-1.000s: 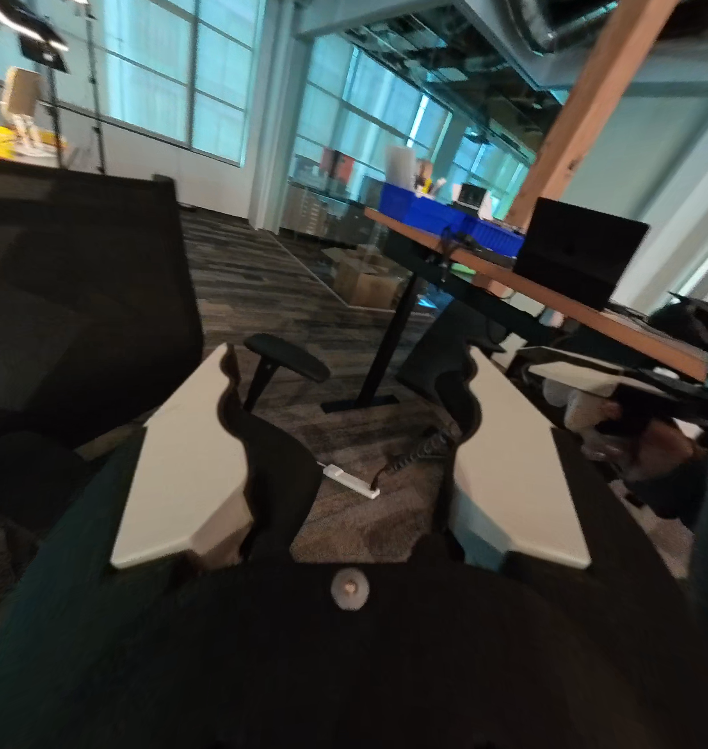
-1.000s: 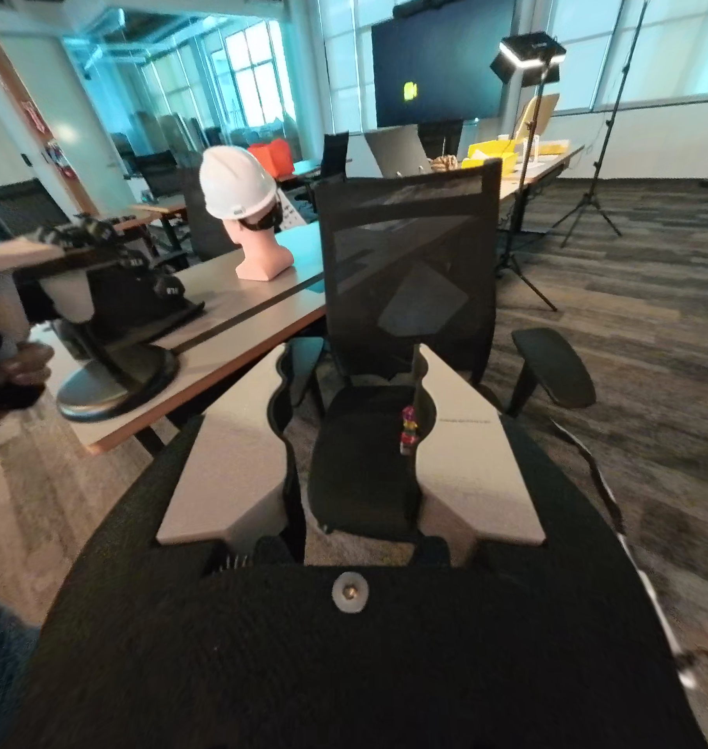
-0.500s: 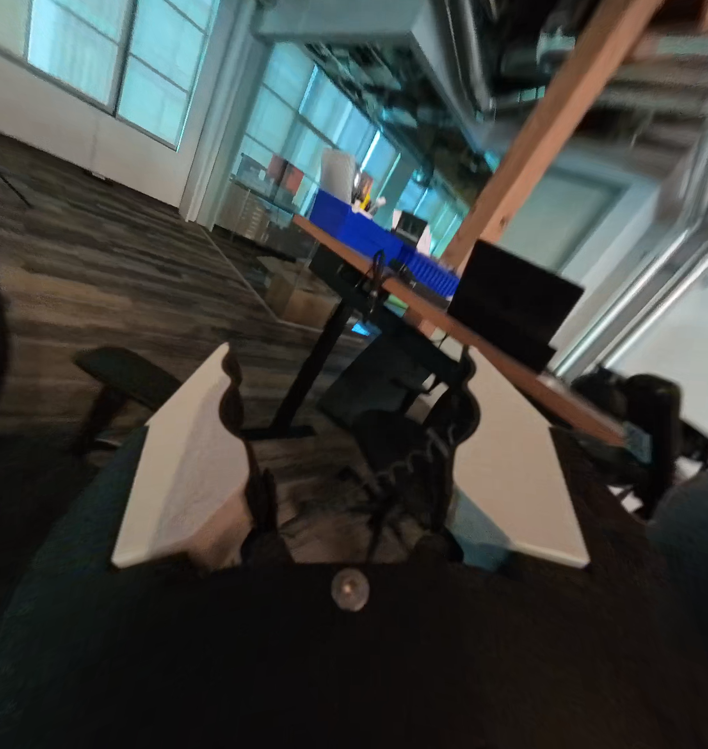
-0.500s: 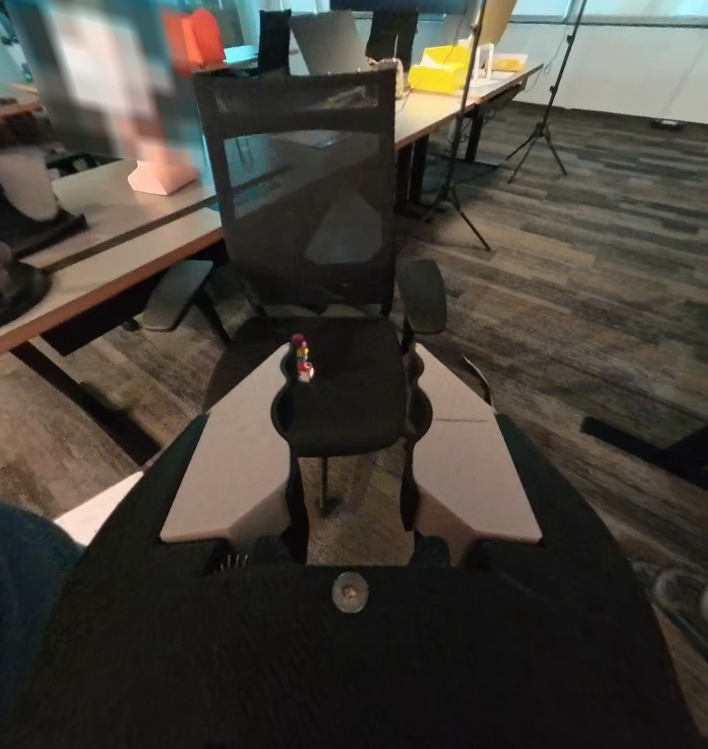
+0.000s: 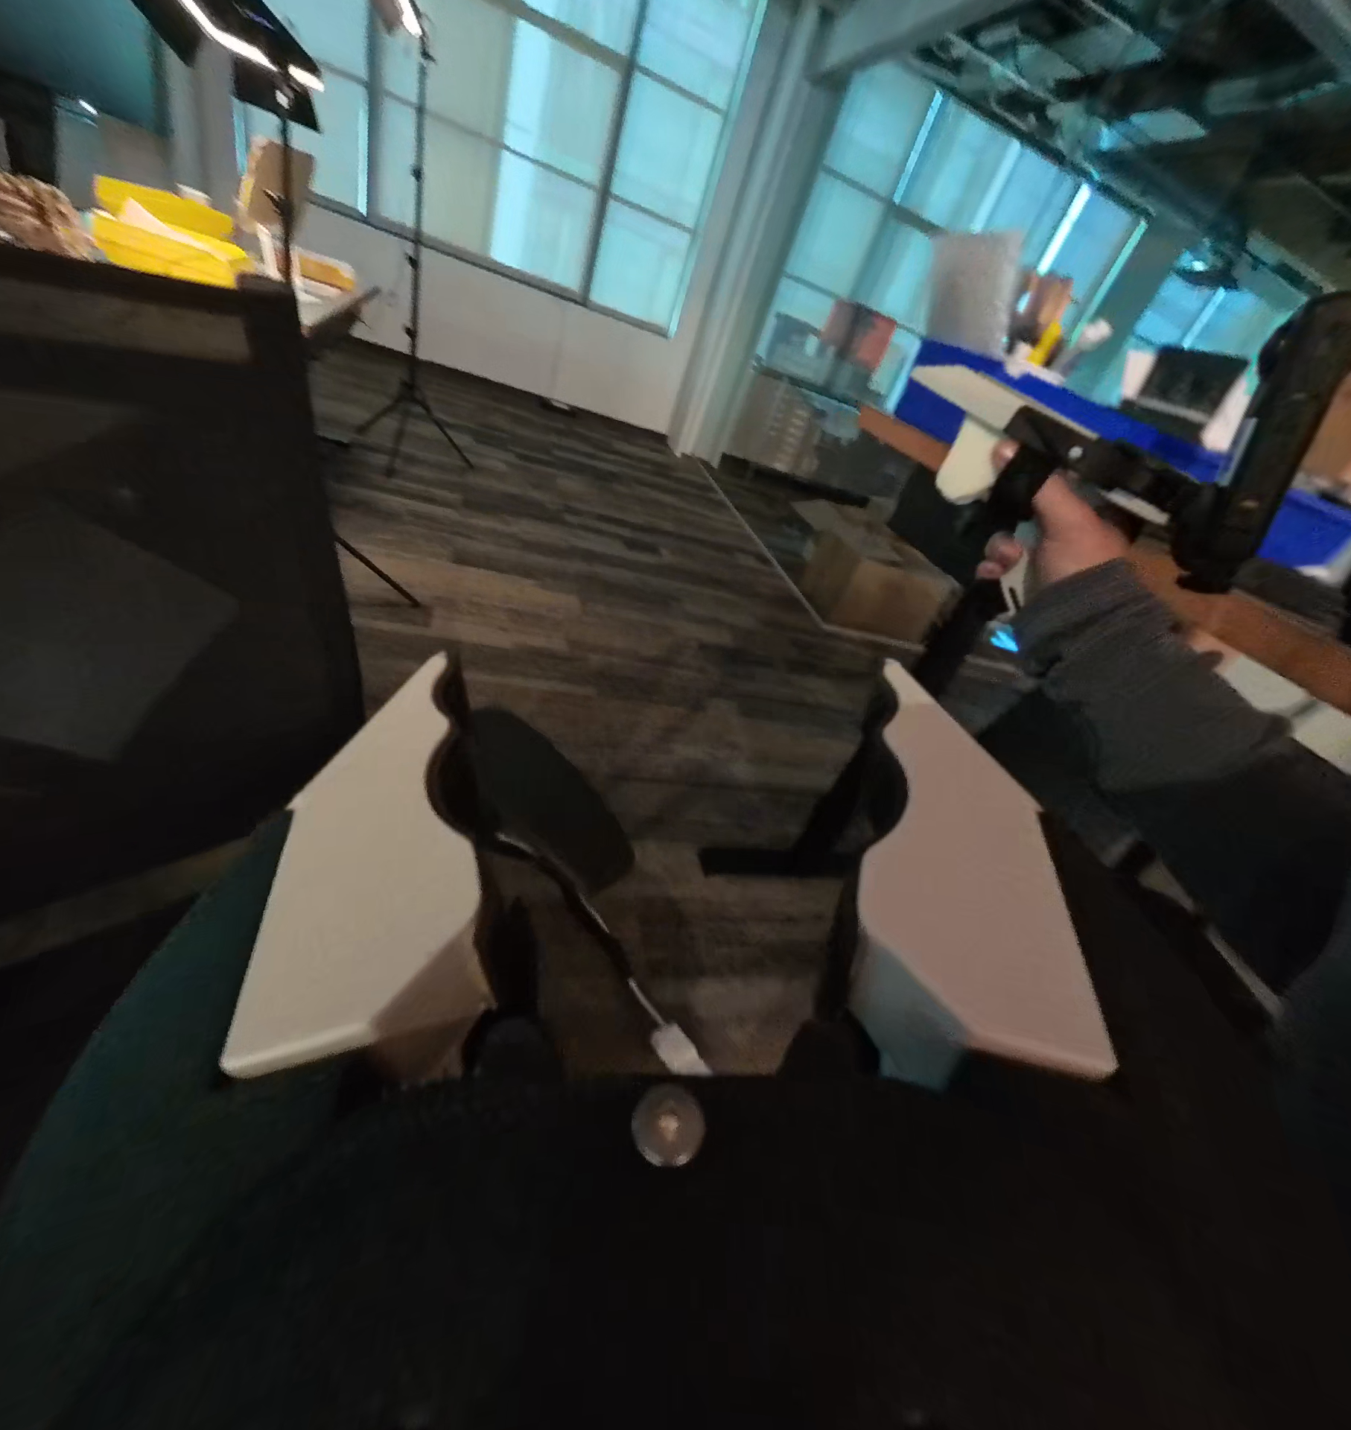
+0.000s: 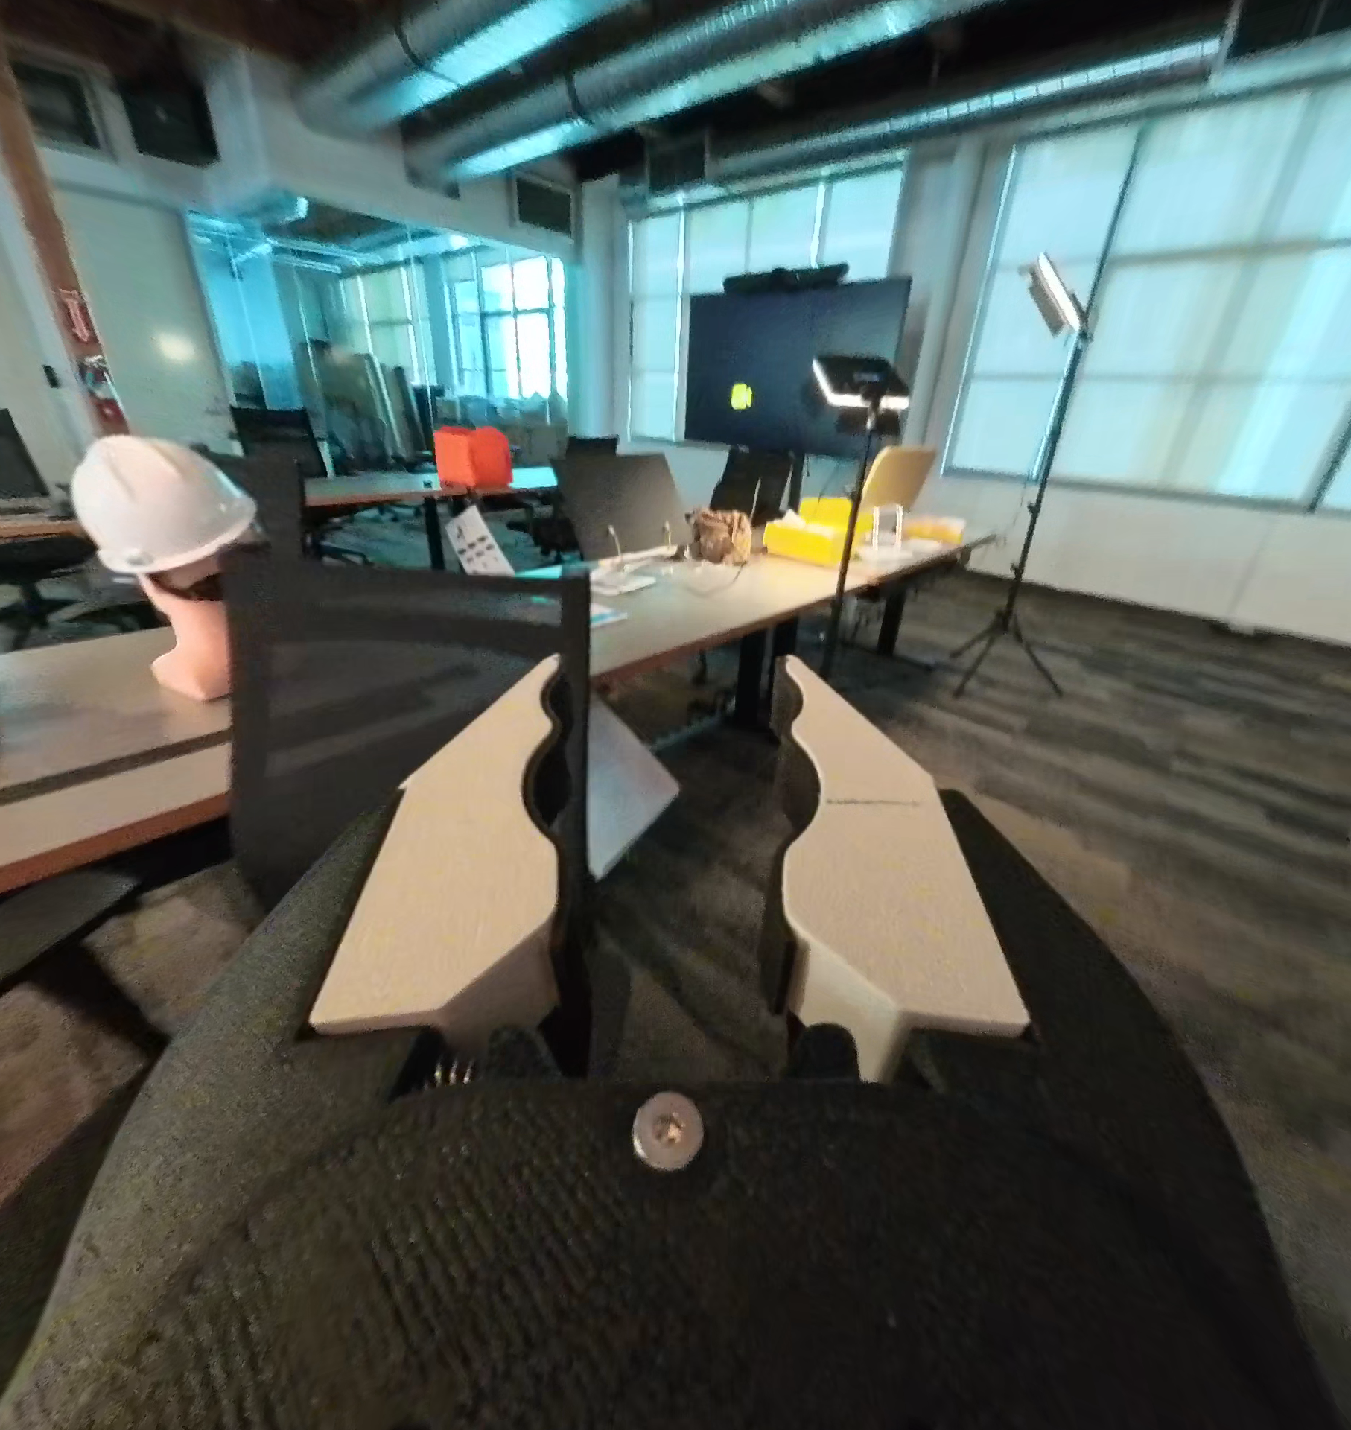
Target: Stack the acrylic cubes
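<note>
- Tongs, left (image 5: 661, 681): two white fingers spread wide, with nothing between the pads but open air over the grey-brown striped carpet floor (image 5: 595, 557).
- Right tongs (image 6: 668, 673): white fingers at a narrower spread, also bare; in the left wrist view they show far off to the right (image 5: 966, 441), gripped by a hand (image 5: 1059, 526) in a grey knit sleeve.
- Black mesh office chair (image 6: 401, 696): its backrest stands just ahead and to the left of the right tongs, its edge crossing the view behind the left finger; its black padded armrest (image 5: 541, 789) lies below the left tongs, close by the left finger.
- Writing: none can be read; a dark wall screen (image 6: 796, 364) ahead of the right tongs shows only a small yellow-green mark.
- Long pale table (image 6: 719, 611) ahead of the right tongs carries yellow boxes (image 6: 819, 534); farther left, a white hard hat on a pink mannequin head (image 6: 162, 511).
- Black light stands (image 6: 850, 495) rise ahead to the right.
- White-tipped black cable (image 5: 641, 998) dangles under the left tongs.
</note>
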Motion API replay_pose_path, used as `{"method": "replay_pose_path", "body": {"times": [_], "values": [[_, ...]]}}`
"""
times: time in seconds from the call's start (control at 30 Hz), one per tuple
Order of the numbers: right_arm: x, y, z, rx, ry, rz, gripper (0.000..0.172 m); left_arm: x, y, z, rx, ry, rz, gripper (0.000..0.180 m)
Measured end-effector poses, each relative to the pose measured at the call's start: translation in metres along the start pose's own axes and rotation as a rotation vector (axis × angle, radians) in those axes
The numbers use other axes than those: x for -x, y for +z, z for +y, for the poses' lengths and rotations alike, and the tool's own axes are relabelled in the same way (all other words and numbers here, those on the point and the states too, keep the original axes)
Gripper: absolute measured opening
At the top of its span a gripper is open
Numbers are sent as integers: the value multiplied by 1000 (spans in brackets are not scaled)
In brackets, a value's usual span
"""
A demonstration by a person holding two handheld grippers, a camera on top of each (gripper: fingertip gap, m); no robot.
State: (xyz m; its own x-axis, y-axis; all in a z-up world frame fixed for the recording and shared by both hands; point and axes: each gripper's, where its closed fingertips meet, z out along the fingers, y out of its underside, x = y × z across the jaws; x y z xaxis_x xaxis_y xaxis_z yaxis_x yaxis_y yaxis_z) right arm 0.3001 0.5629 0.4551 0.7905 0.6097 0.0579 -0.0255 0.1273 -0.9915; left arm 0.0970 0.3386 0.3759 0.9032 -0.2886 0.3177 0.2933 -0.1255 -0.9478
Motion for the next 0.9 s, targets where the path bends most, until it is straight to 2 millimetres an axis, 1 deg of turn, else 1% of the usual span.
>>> {"method": "replay_pose_path", "body": {"times": [0.07, 0.1, 0.13, 0.2, 0.27, 0.3, 0.37, 0.43, 0.47, 0.53, 0.57, 0.63, 0.7, 0.77, 0.8, 0.87, 0.9], "values": [[-23, 49, -11, -32, -34, -43, 50, 17, 37, -9, -60, 3, -41, 102], [-35, 72, -12, -43, -56, -62, 51, 26, 58, -13, -91, 16, -59, 101], [-49, 92, -11, -49, -80, -75, 51, 35, 80, -17, -120, 35, -79, 101], [-79, 132, 3, -25, -97, -85, 49, 50, 122, -28, -151, 41, -120, 100], [-109, 164, 19, 30, -49, -95, 51, 48, 157, -47, -153, 46, -102, 98], [-124, 177, 22, 27, -15, -90, 52, 46, 172, -56, -134, 79, -91, 97], [-153, 200, 22, -34, 73, -56, 51, 51, 197, -72, -93, 159, -109, 97], [-169, 225, 28, -80, 181, -62, 50, 63, 215, -83, -82, 191, -151, 98], [-173, 240, 33, -81, 217, -77, 50, 71, 220, -87, -91, 181, -189, 99], [-176, 272, 47, -51, 230, -109, 51, 83, 223, -87, -129, 126, -259, 99], [-178, 288, 52, -40, 212, -123, 51, 87, 221, -86, -144, 97, -295, 100], [-183, 317, 55, -50, 132, -136, 49, 93, 218, -83, -161, 77, -357, 100], [-194, 347, 55, -88, 20, -138, 47, 94, 218, -84, -167, 93, -379, 92], [-215, 378, 60, -104, -79, -119, 45, 93, 227, -90, -171, 72, -381, 92], [-229, 394, 61, -102, -103, -116, 45, 92, 236, -91, -162, 66, -380, 91], [-261, 430, 59, -113, -126, -128, 44, 92, 260, -91, -152, 90, -411, 91], [-281, 450, 55, -118, -147, -135, 44, 95, 274, -92, -166, 114, -449, 91]]}}
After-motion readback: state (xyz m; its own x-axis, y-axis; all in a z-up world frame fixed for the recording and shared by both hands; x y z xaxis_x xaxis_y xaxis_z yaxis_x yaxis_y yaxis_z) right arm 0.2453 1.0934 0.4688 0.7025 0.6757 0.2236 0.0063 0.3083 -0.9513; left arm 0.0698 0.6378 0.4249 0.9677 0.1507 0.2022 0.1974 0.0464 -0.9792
